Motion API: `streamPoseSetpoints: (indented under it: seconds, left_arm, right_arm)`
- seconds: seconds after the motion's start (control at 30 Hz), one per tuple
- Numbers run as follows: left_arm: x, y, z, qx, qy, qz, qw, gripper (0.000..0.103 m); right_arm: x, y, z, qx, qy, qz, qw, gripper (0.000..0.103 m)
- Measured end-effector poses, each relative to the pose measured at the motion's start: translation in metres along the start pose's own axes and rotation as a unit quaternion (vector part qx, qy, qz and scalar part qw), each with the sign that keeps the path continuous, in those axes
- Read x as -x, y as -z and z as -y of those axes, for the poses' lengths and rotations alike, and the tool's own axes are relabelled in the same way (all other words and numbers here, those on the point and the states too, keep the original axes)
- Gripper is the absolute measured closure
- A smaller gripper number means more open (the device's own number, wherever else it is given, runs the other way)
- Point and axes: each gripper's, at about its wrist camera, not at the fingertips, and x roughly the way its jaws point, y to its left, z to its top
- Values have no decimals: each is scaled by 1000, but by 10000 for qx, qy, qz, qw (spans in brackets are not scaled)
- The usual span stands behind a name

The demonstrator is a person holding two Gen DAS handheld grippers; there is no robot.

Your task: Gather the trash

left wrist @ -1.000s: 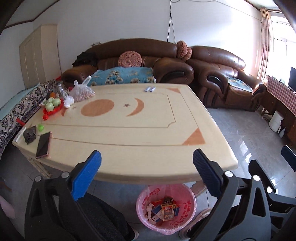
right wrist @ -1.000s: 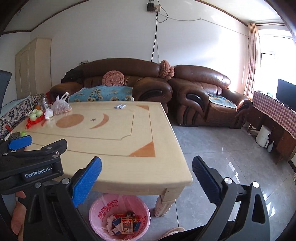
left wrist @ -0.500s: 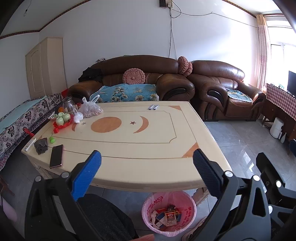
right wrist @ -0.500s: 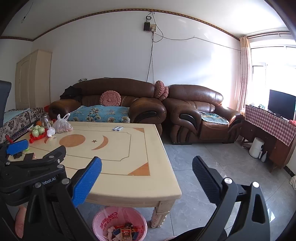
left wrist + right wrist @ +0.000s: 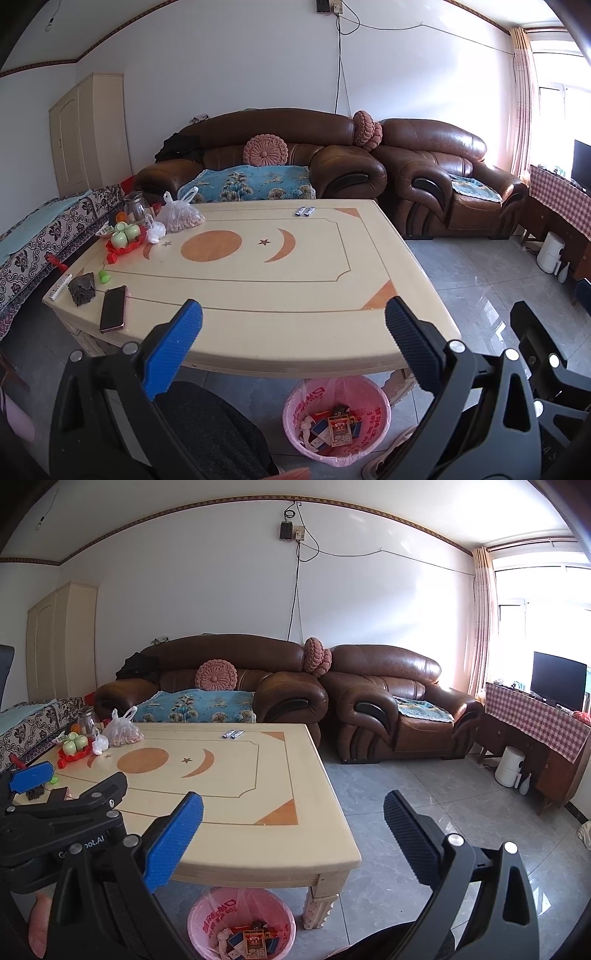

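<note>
A pink-lined trash bin (image 5: 335, 424) with packets and boxes in it stands on the floor under the near edge of the cream table (image 5: 295, 295); it also shows in the right wrist view (image 5: 242, 926). My left gripper (image 5: 293, 345) is open and empty, held above the table's near edge. My right gripper (image 5: 293, 830) is open and empty, above the table's near right corner. Two small wrappers (image 5: 305, 211) lie at the far table edge. A dark crumpled scrap (image 5: 82, 289) and a white crumpled piece (image 5: 155, 233) lie on the left side.
On the table's left are a phone (image 5: 112, 308), a green cap (image 5: 103, 276), a red tray with green cups (image 5: 123, 238), a glass jar (image 5: 135, 208) and a plastic bag of nuts (image 5: 181, 218). Brown sofas (image 5: 280, 162) stand behind. A chequered cabinet (image 5: 535, 738) is at right.
Both grippers have risen and tilted up, so more of the wall and room shows and the bin sits lower in view. Both stay open.
</note>
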Motion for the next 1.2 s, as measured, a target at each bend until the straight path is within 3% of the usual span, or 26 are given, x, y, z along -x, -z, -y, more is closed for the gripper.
streamPoseSetpoints:
  seconds: [1.2]
  left_arm:
    - [9, -3, -6, 32, 20, 70, 10000, 6]
  right_arm:
    - [1, -3, -2, 11, 5, 57, 10000, 7]
